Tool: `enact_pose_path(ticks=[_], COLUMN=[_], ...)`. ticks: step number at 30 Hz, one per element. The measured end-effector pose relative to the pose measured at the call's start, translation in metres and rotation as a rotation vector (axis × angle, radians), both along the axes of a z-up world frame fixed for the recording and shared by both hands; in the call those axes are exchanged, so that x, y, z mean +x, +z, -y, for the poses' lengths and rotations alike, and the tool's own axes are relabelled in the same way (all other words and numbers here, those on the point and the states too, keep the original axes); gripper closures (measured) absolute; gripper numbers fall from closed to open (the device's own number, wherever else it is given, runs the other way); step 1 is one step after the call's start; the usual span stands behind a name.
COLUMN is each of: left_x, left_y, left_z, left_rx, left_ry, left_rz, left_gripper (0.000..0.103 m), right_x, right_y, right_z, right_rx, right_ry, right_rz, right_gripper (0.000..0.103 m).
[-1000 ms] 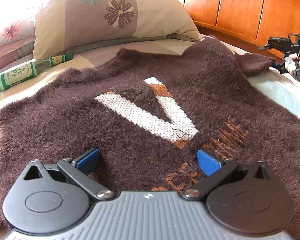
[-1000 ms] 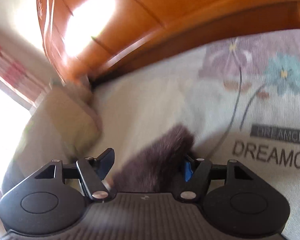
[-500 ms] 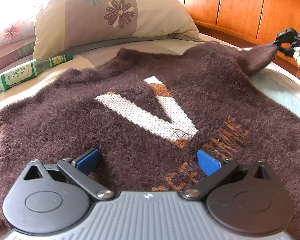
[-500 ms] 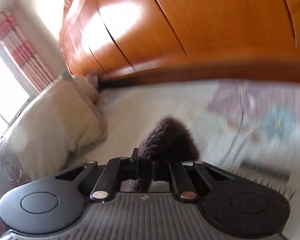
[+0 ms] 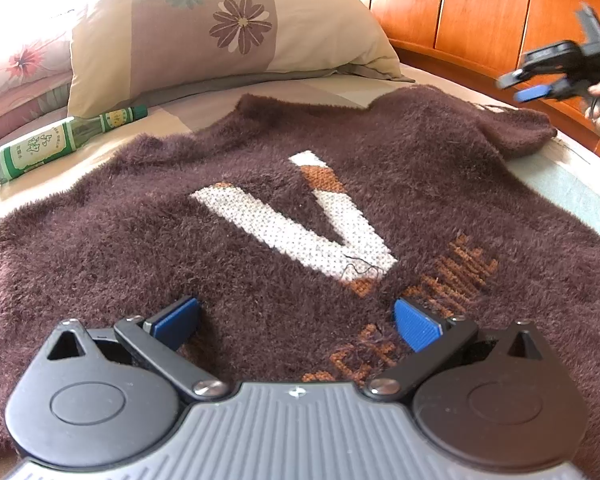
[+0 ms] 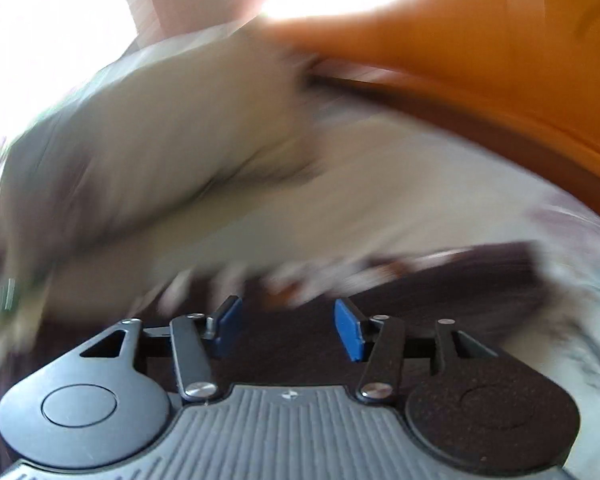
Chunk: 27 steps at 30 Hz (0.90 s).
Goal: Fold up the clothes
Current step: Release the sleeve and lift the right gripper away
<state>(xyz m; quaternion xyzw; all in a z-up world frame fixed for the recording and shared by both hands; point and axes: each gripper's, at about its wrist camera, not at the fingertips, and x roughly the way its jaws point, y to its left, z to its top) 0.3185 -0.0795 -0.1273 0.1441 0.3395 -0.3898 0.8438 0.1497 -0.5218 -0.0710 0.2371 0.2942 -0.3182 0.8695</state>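
A fuzzy dark brown sweater [image 5: 260, 184] with a white letter and orange lettering lies spread on the bed. Its far right sleeve end [image 5: 516, 132] lies folded in on the sweater's edge. My left gripper [image 5: 296, 320] is open, low over the sweater's near part, holding nothing. My right gripper [image 5: 528, 86] is open and empty in the air above and right of the folded sleeve. The right wrist view is heavily blurred; the right gripper [image 6: 288, 326] there is open over dark sweater fabric [image 6: 440, 292].
A floral pillow [image 5: 228, 28] lies at the head of the bed. A green glass bottle [image 5: 60, 140] lies on the sheet left of the sweater. An orange wooden headboard [image 5: 480, 12] runs along the back right. The bed's edge [image 5: 572, 176] is at right.
My right gripper, shut on the sleeve end half a second ago, has opened, let it drop onto the sweater, and swung up and away. My left gripper has not moved.
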Motion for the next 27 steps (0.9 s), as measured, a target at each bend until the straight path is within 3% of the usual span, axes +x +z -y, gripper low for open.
enact_pose_path(ticks=[4,8,13,18,27], left_x=[0.000,-0.001,0.000,0.000,-0.005], left_y=[0.000,0.000,0.000,0.000,0.010], left_z=[0.000,0.000,0.000,0.001,0.003], left_rx=[-0.001,-0.001,0.000,0.006,0.070], left_ry=[-0.003,-0.004,-0.004,-0.003,-0.045], left_rz=[0.002,0.003,0.002,-0.001,0.021], left_gripper=[0.000,0.000,0.000,0.000,0.001], right_x=[0.038,0.075,0.040,0.045,0.137], right_y=[-0.021,-0.042,-0.035,-0.022,0.007], right_z=[-0.031,-0.061,-0.016,-0.027,-0.086], right_rx=[-0.052,-0.104,-0.072,-0.086,0.022], right_ry=[0.142,0.285,0.204,0.221,0.377], right_rz=[-0.141,-0.282,-0.339,-0.397,-0.179], right_gripper=[0.045,0.033,0.033,0.033,0.029])
